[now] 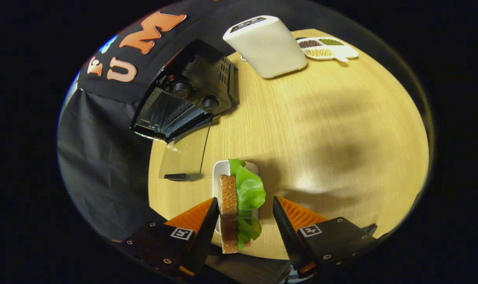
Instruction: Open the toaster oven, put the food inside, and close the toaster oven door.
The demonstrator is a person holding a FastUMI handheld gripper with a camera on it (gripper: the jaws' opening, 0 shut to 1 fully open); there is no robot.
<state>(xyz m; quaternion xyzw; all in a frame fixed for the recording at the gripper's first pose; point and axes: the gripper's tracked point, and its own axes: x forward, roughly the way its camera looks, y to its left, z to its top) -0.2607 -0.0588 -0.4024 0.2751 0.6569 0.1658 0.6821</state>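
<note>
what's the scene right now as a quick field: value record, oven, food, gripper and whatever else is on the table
oven: black toaster oven at the table's far edge, glass door dropped open onto the table
food: sandwich of bread and green lettuce, standing on edge over a white plate
gripper: open, fingers either side of the sandwich, one close against the bread, the other apart from the lettuce
other items: white appliance beyond the oven; divided dish of grains behind it
task stage: door open, food not yet inside
</note>
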